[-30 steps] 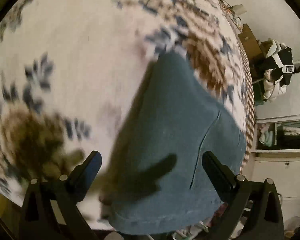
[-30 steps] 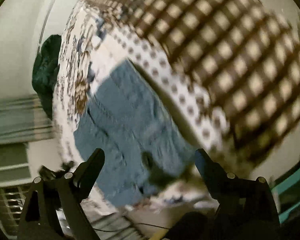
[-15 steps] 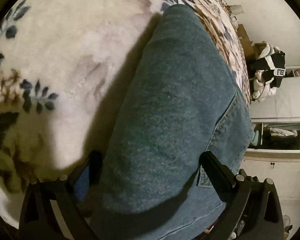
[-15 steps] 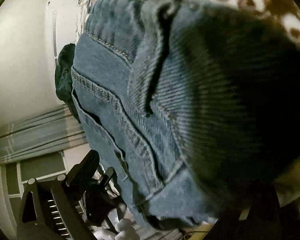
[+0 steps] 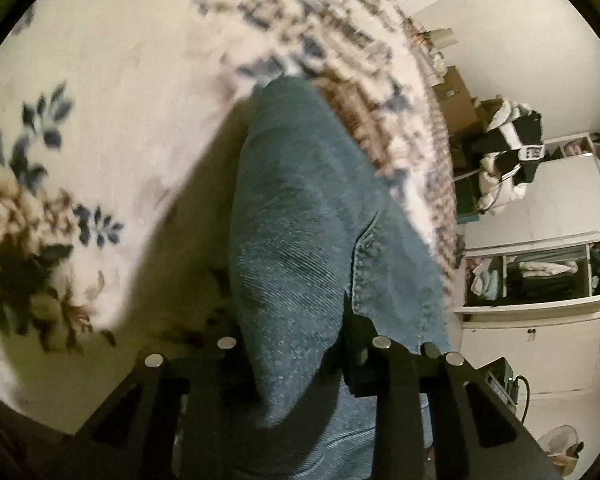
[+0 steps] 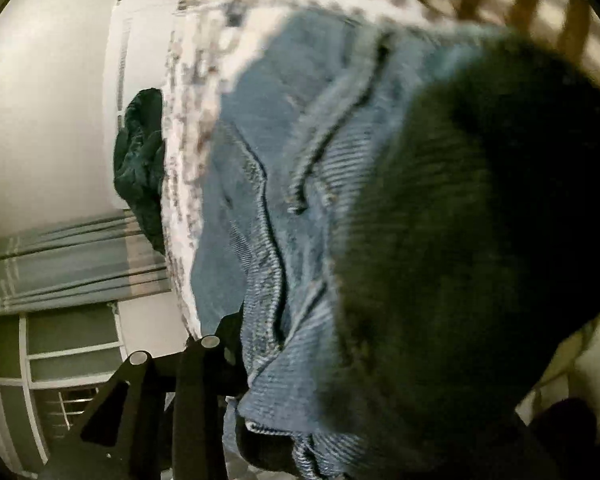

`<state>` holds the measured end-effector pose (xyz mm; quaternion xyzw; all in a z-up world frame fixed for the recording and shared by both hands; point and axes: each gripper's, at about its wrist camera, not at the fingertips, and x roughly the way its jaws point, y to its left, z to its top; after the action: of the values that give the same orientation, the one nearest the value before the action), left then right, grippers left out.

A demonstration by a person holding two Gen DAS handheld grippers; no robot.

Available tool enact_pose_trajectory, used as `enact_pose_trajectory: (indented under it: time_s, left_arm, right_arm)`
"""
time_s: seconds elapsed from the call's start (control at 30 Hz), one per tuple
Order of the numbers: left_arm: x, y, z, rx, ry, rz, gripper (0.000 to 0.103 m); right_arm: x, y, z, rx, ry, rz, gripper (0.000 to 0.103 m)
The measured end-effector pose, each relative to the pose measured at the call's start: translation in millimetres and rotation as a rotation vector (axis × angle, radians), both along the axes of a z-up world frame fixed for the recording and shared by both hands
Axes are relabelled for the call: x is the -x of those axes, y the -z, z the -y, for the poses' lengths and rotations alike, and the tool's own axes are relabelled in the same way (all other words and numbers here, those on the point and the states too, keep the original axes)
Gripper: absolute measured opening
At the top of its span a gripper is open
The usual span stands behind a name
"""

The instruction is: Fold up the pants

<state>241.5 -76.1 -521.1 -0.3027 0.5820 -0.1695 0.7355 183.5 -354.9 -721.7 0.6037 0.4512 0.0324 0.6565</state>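
- Your left gripper: jaws clenched on the pants, denim bunched between them at 6 o'clock.
- Pants run up toward 12 over the floral blanket.
- Your right gripper: only one finger visible, against the denim at 7 o'clock; the other is hidden, so can't tell the jaw state.

dim warm light | motion blur on floral white blanket | blue denim pants cast left shadow | fisheye edges black
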Motion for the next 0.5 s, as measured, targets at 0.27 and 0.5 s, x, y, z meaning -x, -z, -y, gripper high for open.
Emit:
enact_pose_trajectory:
  time_s: [0.27, 0.5]
  left_arm:
    - [-32, -83, -25, 0.027, -0.026, 0.095, 0.025]
    - [-128, -101, -66, 0.055, -0.062, 0.169, 0.025]
  right_arm:
    - [-57, -87, -15, 0.054, -0.083, 0.08, 0.036]
    - [-148, -146, -41, 0.092, -0.113, 0.178, 0.036]
